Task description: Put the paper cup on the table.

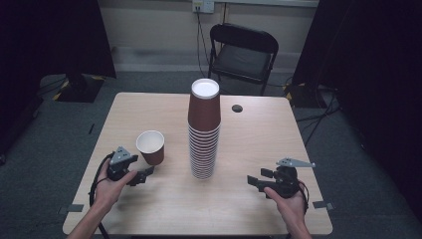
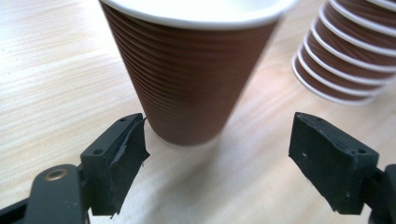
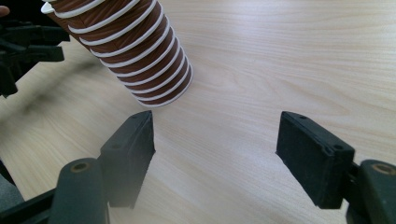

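Note:
A single brown ribbed paper cup (image 1: 151, 146) (image 2: 191, 79) with a white inside stands upright on the wooden table (image 1: 164, 209), left of centre. My left gripper (image 1: 144, 174) (image 2: 217, 154) lies just in front of it, jaws open, and the cup stands just past the tips without touching the pads. A tall stack of the same cups (image 1: 204, 129) (image 2: 345, 56) (image 3: 126, 51) rises at the table's middle. Right of the stack my right gripper (image 1: 254, 180) (image 3: 215, 144) is held low, open, with bare wood between its jaws.
A small black round disc (image 1: 237, 108) sits on the table behind the stack. A black folding chair (image 1: 242, 52) stands beyond the far edge. The left gripper (image 3: 23, 46) appears at the top left of the right gripper view.

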`<state>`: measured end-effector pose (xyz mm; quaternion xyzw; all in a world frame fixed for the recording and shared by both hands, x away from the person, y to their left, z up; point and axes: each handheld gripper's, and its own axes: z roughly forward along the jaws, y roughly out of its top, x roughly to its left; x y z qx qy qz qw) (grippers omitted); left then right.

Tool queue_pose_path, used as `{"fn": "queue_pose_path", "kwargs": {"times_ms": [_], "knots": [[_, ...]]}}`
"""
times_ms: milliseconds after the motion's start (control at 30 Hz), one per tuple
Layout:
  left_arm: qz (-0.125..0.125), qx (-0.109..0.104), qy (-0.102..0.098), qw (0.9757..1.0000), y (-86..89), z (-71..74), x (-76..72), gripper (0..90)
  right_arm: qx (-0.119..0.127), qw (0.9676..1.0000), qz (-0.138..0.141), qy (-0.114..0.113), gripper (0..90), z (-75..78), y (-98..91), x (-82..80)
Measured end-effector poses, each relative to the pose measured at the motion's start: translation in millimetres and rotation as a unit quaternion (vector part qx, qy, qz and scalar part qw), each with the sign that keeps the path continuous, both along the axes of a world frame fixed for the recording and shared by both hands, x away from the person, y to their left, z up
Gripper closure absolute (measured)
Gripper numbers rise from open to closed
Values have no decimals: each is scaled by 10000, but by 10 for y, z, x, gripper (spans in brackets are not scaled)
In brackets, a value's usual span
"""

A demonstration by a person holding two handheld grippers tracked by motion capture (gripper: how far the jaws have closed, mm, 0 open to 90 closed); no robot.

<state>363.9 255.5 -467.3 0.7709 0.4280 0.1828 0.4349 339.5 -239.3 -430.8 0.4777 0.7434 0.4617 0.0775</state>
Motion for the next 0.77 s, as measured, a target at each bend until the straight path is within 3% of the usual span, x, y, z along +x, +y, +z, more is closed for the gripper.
{"fn": "queue_pose_path", "kwargs": {"times_ms": [167,300,367,433,500,700,767], "knots": [[-145,53,-111,9998,6,66,-234,179,-22,10000,-46,14,274,-25,-25,4],[-152,-171,-75,9997,0,153,-454,176,-34,10000,-52,-16,272,-31,-31,11],[-278,-357,-204,9988,-13,195,-552,161,-49,10000,-69,-42,270,-29,-32,10],[-329,-309,-204,9988,-42,236,-643,161,-72,9999,-48,-72,263,-28,-32,3],[-326,-211,-344,9987,-57,237,-729,163,-187,9998,7,-82,262,-36,-44,-3],[-296,-272,-240,9989,-42,196,-745,189,-334,9992,-207,-88,252,-179,-160,-48],[-387,-283,-339,9983,-43,221,-766,206,-476,9985,-238,-78,242,-228,-166,-31]]}}
